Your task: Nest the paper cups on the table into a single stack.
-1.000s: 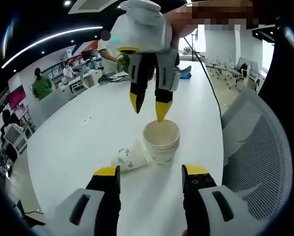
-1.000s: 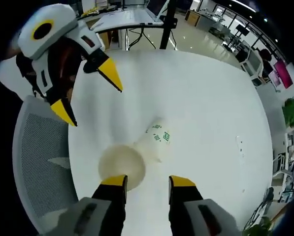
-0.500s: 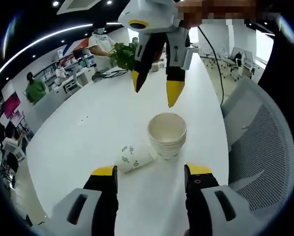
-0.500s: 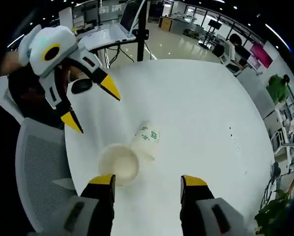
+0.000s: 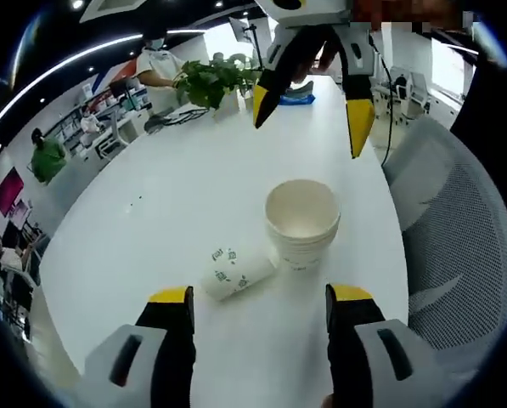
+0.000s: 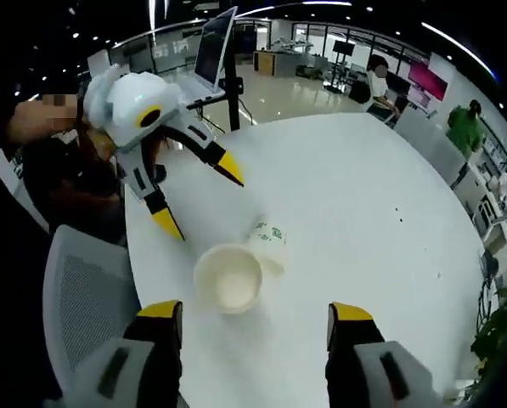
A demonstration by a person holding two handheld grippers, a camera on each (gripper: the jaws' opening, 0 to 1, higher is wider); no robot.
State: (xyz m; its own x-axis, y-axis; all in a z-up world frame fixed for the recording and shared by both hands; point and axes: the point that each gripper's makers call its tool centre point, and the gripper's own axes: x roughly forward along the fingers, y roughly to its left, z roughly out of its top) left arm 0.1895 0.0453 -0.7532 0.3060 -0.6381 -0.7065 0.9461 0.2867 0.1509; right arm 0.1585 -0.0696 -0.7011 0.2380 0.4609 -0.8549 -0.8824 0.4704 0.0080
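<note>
Standing upright on the white counter (image 5: 151, 212), a stack of paper cups (image 5: 302, 223) sat just right of the middle of the left gripper view, mouth open, cream inside, with several rolled rims ringed close beneath the top one. Touching its lower left side lay a single paper cup (image 5: 235, 271) on its side, white with small green printed marks, its open end turned toward the lower left of the frame. In the right gripper view the same stack (image 6: 228, 277) sat low in the middle and the fallen cup (image 6: 268, 239) lay just above and right of it, against the stack.

Both grippers held nothing. The left gripper (image 5: 259, 299) stood with its yellow-tipped fingers spread wide apart at the bottom of its own view, below the two cups and not touching them; in the right gripper view it hung at the upper left (image 6: 195, 196), its fingers splayed above the counter edge. The right gripper (image 6: 256, 314) likewise had its fingers well apart at the bottom of its view, below the stack; in the left gripper view it hung at the top (image 5: 311, 121), fingers parted, above the stack and clear of it.

A grey mesh chair (image 5: 457, 246) stood beside the counter at the right of the left gripper view, and a leafy plant (image 5: 206, 81) sat at the far end of the counter, upper left.
</note>
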